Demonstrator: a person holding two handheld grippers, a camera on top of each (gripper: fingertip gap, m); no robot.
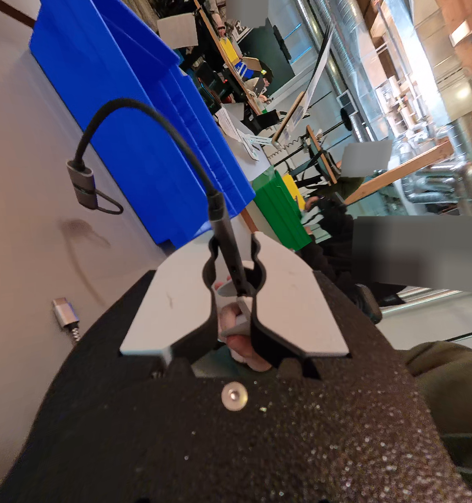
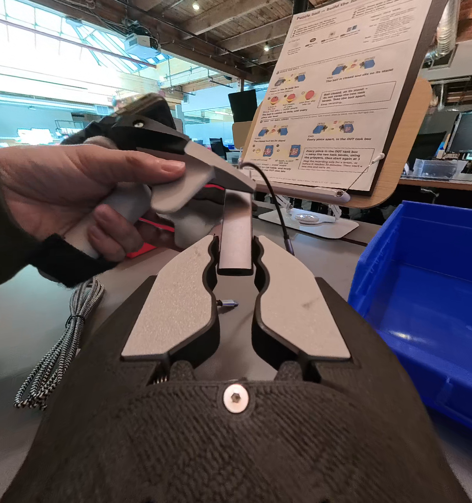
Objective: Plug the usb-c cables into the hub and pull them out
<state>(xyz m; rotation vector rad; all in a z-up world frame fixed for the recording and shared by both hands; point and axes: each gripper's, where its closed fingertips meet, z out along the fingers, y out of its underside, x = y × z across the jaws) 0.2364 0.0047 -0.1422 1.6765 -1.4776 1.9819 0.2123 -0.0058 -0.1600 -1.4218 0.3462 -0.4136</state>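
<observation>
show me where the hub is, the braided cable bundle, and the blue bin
hub [image 2: 235, 239]: right wrist view, flat grey face.
braided cable bundle [image 2: 66, 343]: right wrist view, mid-length of the strands.
blue bin [image 2: 425, 285]: right wrist view, inner wall.

The right claw grips the near end of the grey hub between its tips. The left claw, held in a person's hand, clamps the hub's far end from above. The hub's black lead arcs down to the right. Beneath the right claw lies a silver usb-c plug on the counter — its braided cable bundled to the left. A blue bin sits right; beyond, a stand holds an instruction sheet.
</observation>
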